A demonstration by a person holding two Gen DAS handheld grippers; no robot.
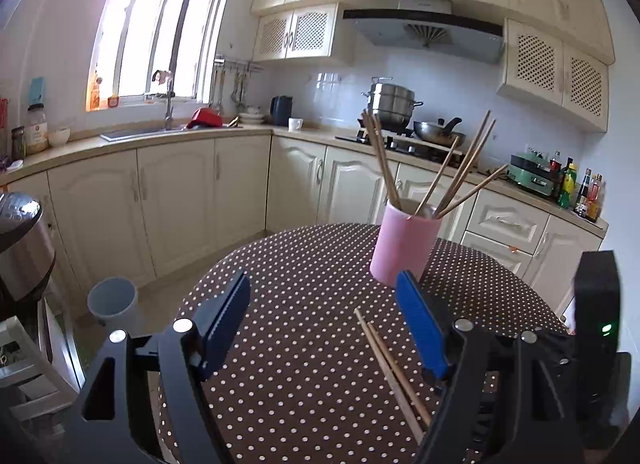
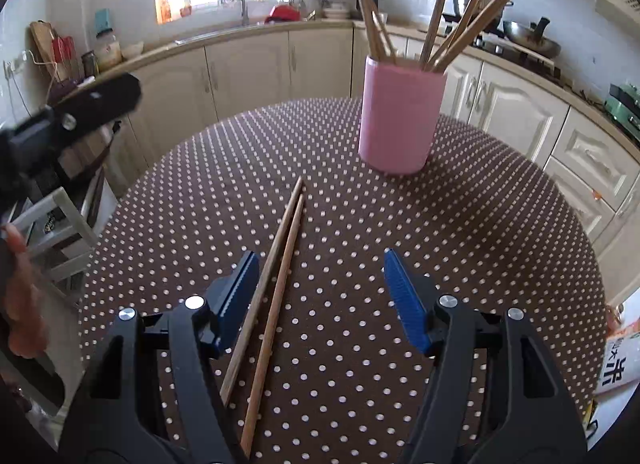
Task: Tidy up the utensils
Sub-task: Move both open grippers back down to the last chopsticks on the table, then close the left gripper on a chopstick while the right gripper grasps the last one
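A pink holder stands on the polka-dot table with several wooden chopsticks upright in it. It also shows in the right wrist view with its chopsticks. Two loose chopsticks lie side by side on the cloth, seen too in the right wrist view. My left gripper is open and empty, with the pair just inside its right finger. My right gripper is open and empty above the table, with the pair just inside its left finger.
Kitchen cabinets and counter ring the table, with a sink and a stove with pots. A grey bin stands on the floor at left. A rice cooker sits at far left. The other gripper shows at left.
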